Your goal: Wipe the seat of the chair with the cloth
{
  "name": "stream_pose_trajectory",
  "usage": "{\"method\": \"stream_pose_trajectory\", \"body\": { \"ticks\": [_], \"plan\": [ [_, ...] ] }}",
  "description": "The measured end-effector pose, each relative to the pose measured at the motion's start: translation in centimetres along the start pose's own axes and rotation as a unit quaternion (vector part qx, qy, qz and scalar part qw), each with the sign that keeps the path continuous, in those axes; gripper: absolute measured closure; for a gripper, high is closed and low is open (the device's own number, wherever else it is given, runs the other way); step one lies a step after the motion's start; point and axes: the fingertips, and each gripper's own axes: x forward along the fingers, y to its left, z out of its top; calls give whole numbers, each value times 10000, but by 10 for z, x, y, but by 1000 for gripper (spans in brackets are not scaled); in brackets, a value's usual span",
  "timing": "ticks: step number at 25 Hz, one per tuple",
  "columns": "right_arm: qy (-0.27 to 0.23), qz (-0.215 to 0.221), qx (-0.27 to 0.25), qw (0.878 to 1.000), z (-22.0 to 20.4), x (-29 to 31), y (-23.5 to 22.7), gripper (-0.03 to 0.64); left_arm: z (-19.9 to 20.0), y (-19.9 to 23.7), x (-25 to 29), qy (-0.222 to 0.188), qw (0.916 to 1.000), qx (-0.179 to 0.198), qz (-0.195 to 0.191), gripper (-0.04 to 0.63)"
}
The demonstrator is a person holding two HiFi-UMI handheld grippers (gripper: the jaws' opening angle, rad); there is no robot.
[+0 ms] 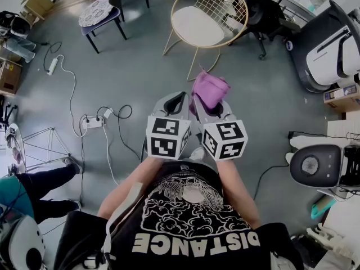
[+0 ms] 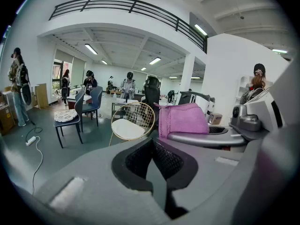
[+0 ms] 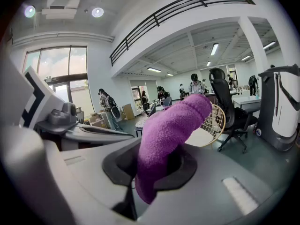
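Fingers (image 3: 112, 165) of the right gripper (image 1: 214, 110) clamp the cloth (image 3: 171, 125), left gripper (image 2: 154, 149) closed, empty — chair (image 1: 226, 7) is top centre, so lay the cloth flat on the seat (image 1: 197, 26).

- A blue chair (image 1: 100, 14) with a patterned cushion stands at top left on the grey floor (image 1: 140, 66).
- A black office chair (image 1: 260, 13) stands at top right.
- A white power strip (image 1: 53, 66) lies near a cardboard box (image 1: 10, 76).
- A second strip (image 1: 93, 122) lies among cables.
- A bystander's legs (image 1: 42, 187) show at the left edge.
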Motion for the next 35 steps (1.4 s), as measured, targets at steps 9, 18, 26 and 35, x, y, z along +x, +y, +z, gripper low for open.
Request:
{"method": "stream_pose_trajectory", "body": {
  "ticks": [9, 18, 26, 35],
  "plan": [
    [73, -105, 152, 9998, 0, 19, 19, 552, -1, 27, -6, 68, 9999, -30, -139, 604],
    [299, 31, 85, 9995, 1, 57, 62, 552, 0, 75, -16, 94, 9996, -132, -248, 604],
    [338, 63, 13, 9994, 10, 86, 74, 552, 8, 108, -12, 90, 9995, -200, -232, 604],
    [350, 254, 177, 9989, 17, 127, 51, 552, 19, 132, 22, 167, 9997, -165, -73, 604]
  ]
}}
